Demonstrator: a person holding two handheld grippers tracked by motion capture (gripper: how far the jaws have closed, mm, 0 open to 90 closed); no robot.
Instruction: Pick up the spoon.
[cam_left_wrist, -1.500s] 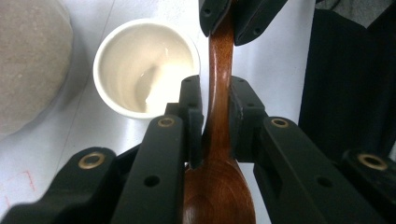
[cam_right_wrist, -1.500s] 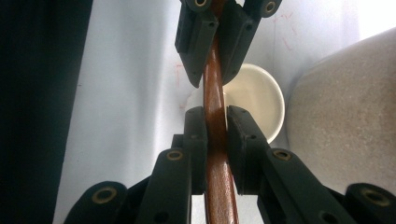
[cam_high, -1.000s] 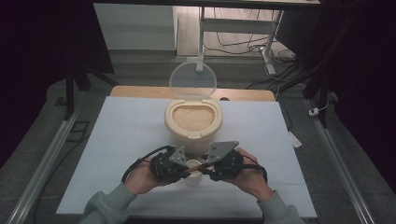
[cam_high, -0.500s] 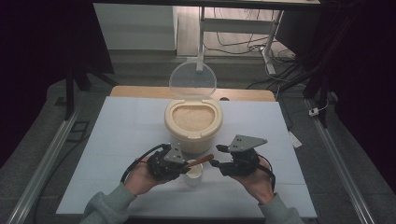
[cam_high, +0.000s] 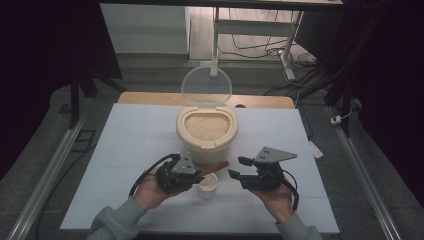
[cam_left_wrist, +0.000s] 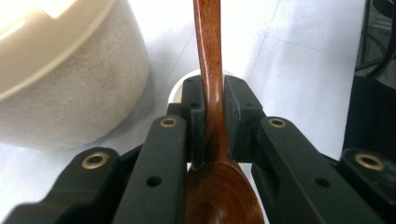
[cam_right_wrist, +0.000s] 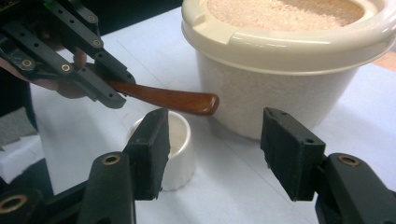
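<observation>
My left gripper (cam_high: 199, 175) is shut on a brown wooden spoon (cam_high: 215, 168), its pads (cam_left_wrist: 195, 107) clamping the neck just above the bowl. The spoon's handle (cam_left_wrist: 208, 56) points out over a small white cup (cam_high: 207, 186) toward the cream rice container (cam_high: 206, 142). My right gripper (cam_high: 236, 167) stands to the right of the cup. Its jaws have just been opening and nothing is between them. In the right gripper view (cam_right_wrist: 215, 140) the spoon (cam_right_wrist: 173, 100) hangs above the cup (cam_right_wrist: 180, 144), held by the left gripper (cam_right_wrist: 100, 91).
The container's clear round lid (cam_high: 206, 87) stands tilted up behind the rice (cam_high: 206, 122). A white mat (cam_high: 125, 145) covers the table, with a wooden edge (cam_high: 150, 98) at the back. Metal rails (cam_high: 50, 165) run along both sides.
My right gripper has drawn away to the right from the spoon's handle and its jaws stand wider. The left gripper and the spoon have stayed in place.
</observation>
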